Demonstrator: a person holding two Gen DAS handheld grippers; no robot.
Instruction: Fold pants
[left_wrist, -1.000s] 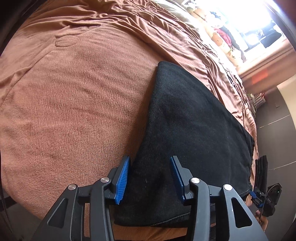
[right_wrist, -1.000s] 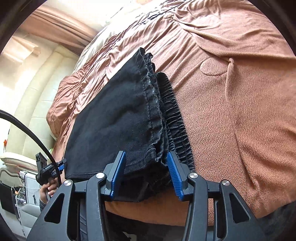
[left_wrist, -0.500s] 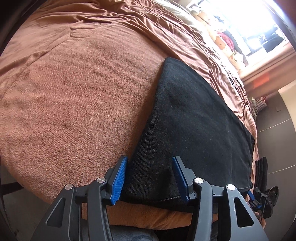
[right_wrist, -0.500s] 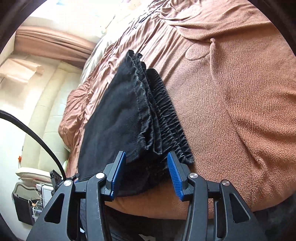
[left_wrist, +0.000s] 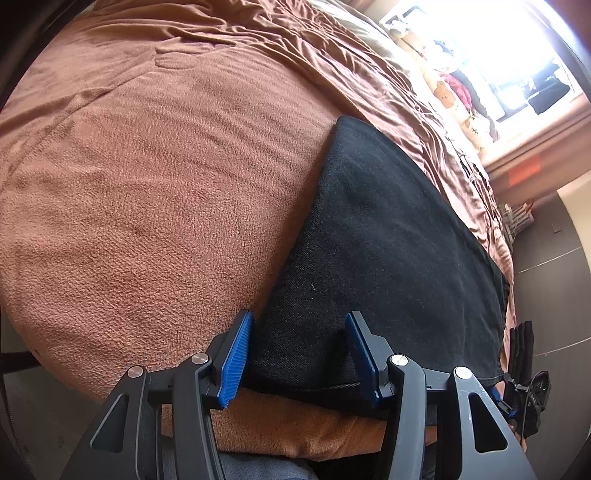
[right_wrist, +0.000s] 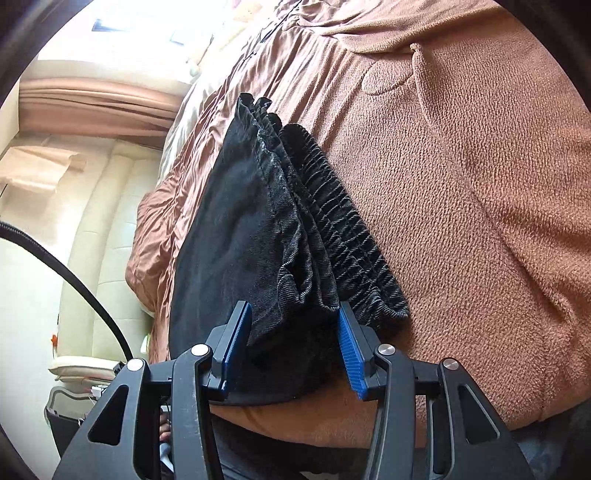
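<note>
1. The black denim pants lay flat on the brown fleece blanket near its front edge, already doubled over into a compact slab that filled the centre and right of the left wrist view.
2. In the right wrist view the same pants ran from the lower centre up toward the upper middle, and the gathered elastic waistband showed on the right side of the stack, with a hemmed leg end lying on top of it. Several layers were visible there, so I judged at least one fold to be done.
3. The stacked edges did not line up: the waistband stuck out past the upper layer toward the right of the frame.
4. The left gripper stood at the lower centre, its blue pads spread on either side of the smooth folded end, not pressing the cloth.
5. The right gripper was likewise spread at the lower centre, straddling the corner at the waistband end, the pads not seen squeezing anything.
6. What was left, in my judgement, was one more fold or a squaring of the edges; neither hand had yet taken hold.
7. Beyond the blanket, a bright window occupied the upper right of the left wrist view.
</note>
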